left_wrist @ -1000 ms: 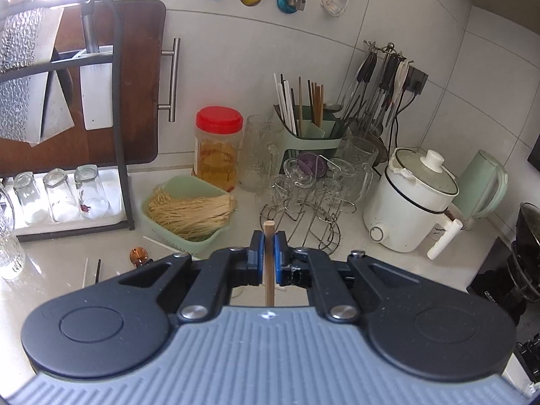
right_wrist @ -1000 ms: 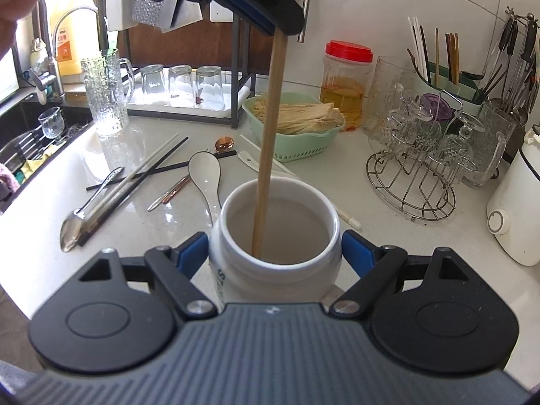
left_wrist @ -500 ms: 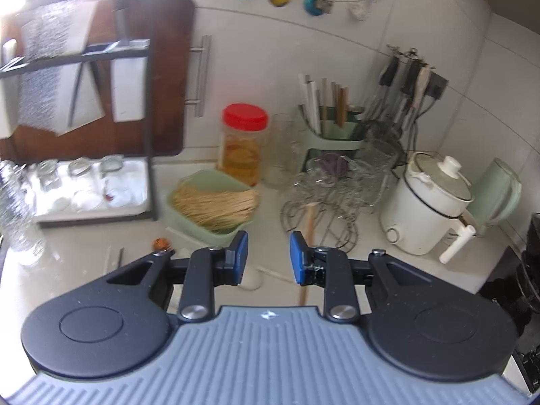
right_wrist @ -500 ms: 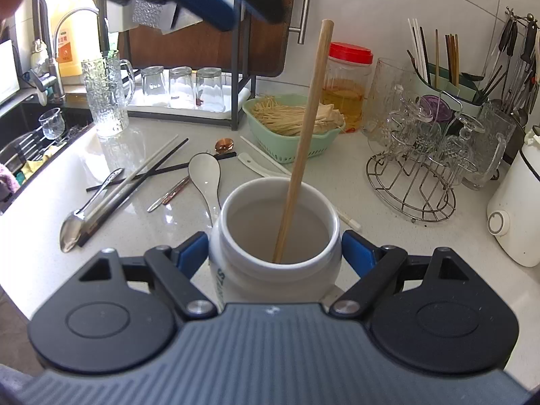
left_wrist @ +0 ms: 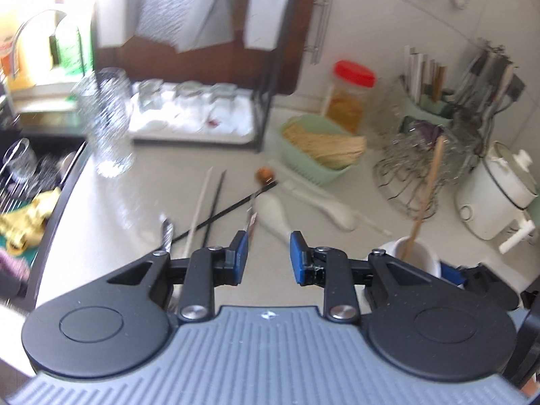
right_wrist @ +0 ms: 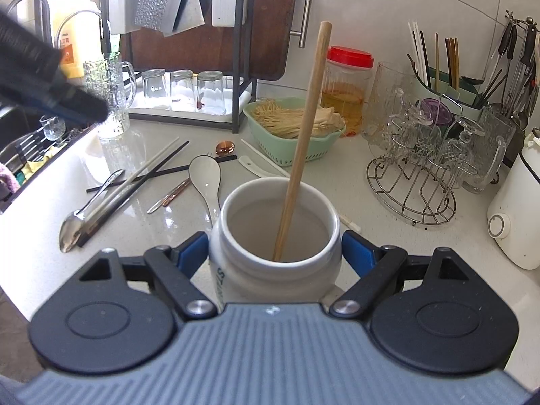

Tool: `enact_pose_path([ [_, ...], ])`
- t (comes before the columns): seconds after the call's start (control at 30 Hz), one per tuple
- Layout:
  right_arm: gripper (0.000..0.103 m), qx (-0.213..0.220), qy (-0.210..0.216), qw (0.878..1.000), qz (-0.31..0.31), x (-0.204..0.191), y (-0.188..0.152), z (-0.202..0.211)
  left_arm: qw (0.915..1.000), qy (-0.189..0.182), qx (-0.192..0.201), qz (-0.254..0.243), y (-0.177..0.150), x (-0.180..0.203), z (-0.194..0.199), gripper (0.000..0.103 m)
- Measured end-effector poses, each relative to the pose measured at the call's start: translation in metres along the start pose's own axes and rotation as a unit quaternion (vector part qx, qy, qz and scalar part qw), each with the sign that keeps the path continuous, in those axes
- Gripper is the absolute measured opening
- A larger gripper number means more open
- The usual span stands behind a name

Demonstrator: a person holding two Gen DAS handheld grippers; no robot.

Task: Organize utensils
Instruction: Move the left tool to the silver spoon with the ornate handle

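My right gripper (right_wrist: 274,246) is shut on a white ceramic jar (right_wrist: 256,280) standing on the counter. A single wooden chopstick (right_wrist: 303,135) leans inside the jar, its top tilted to the right. My left gripper (left_wrist: 268,246) is open with nothing between its fingers and hovers to the left of the jar (left_wrist: 422,253). Below and ahead of it lie a white ceramic spoon (left_wrist: 273,212), black chopsticks (left_wrist: 216,216), a white chopstick (left_wrist: 199,209) and a metal spoon (right_wrist: 72,229). A copper-coloured spoon (right_wrist: 225,147) lies farther back.
A green basket of noodles (right_wrist: 293,135) and a red-lidded jar (right_wrist: 347,84) stand behind the utensils. A wire rack of glasses (right_wrist: 415,185) and a white cooker (right_wrist: 516,209) are on the right. A glass mug (right_wrist: 108,98) and the sink (left_wrist: 33,175) are at the left.
The left gripper opened and let go of the wooden chopstick, which now leans in the jar. It then swung left and down over the loose utensils. The right gripper kept still.
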State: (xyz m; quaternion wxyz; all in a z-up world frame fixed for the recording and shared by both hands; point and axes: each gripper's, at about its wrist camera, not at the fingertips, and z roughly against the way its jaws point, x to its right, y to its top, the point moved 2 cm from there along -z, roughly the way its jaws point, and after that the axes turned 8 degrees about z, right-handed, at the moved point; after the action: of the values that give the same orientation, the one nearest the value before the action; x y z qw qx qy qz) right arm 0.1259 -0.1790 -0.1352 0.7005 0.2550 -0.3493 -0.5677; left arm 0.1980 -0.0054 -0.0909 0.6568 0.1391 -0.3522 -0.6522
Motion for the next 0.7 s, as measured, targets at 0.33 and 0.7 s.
enact_pose_path([
  [0.33, 0.088, -0.004, 0.000, 1.000, 0.001, -0.001, 0.001, 0.000, 0.9977, 0.035, -0.036, 0.046, -0.022, -0.042, -0.013, 0.031],
  [0.7, 0.088, -0.017, -0.005, 1.000, 0.001, -0.003, 0.002, 0.001, 0.9905, 0.076, -0.059, 0.099, -0.020, -0.100, -0.063, 0.030],
])
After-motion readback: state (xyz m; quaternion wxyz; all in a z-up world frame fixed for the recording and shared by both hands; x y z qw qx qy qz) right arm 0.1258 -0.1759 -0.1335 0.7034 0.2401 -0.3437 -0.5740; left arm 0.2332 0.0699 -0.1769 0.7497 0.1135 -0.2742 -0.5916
